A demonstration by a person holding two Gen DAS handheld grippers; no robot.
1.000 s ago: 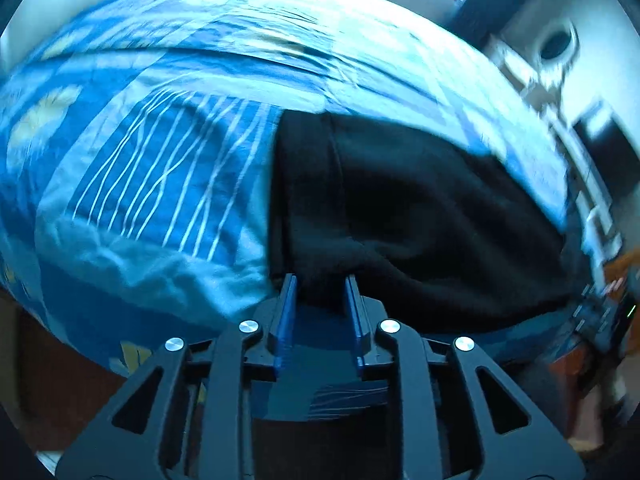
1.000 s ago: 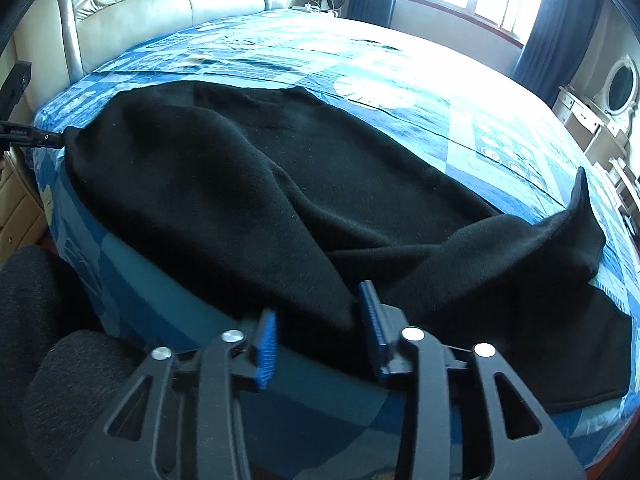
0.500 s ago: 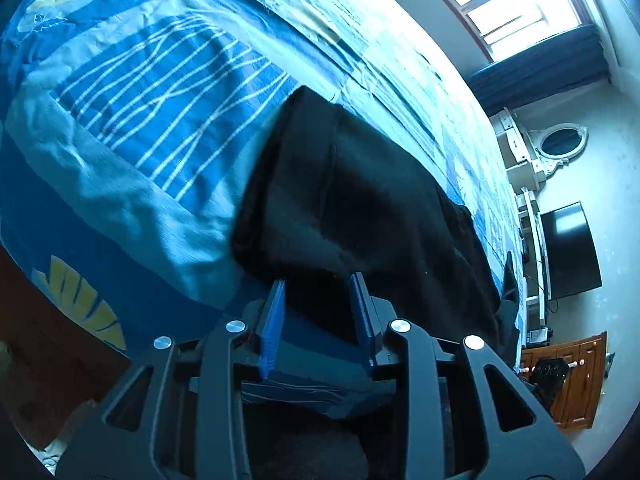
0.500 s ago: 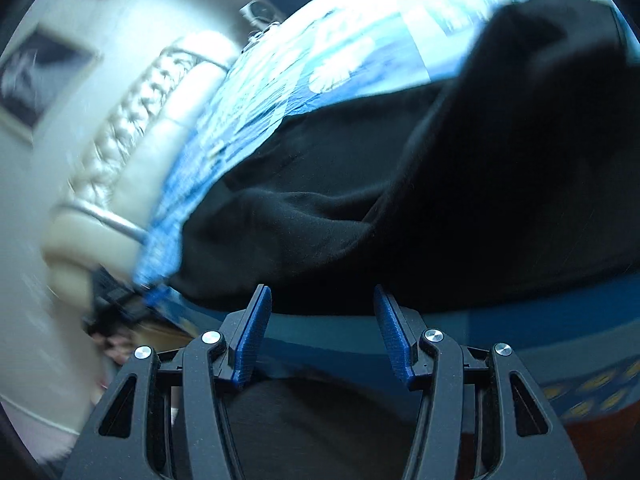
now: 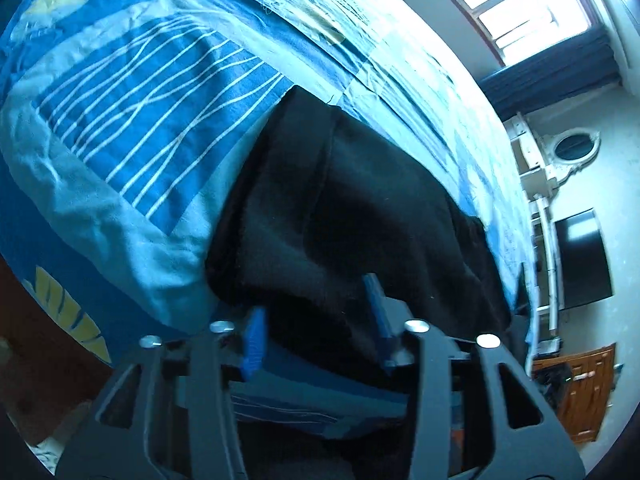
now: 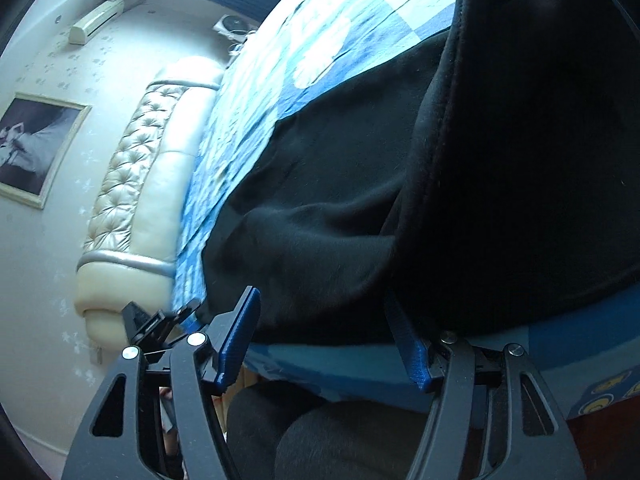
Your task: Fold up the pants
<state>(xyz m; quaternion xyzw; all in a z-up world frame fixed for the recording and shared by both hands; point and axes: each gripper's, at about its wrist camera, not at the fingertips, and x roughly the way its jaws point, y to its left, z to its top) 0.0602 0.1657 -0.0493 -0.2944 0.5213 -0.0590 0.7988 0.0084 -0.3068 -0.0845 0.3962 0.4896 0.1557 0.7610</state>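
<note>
The black pants (image 6: 500, 168) ran off the top and right edges of the right wrist view, so their far end could not be seen. In the left wrist view the cloth's near edge hid part of the right pad (the left blue pad (image 5: 253, 341) was blurred). The dresser (image 5: 588, 392) was too smeared to read.

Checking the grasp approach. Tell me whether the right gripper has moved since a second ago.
Yes. The right gripper has rolled: the headboard, level across the top a second ago, now runs up the left side. It has also closed in on the black pants, with its jaws closing.
</note>
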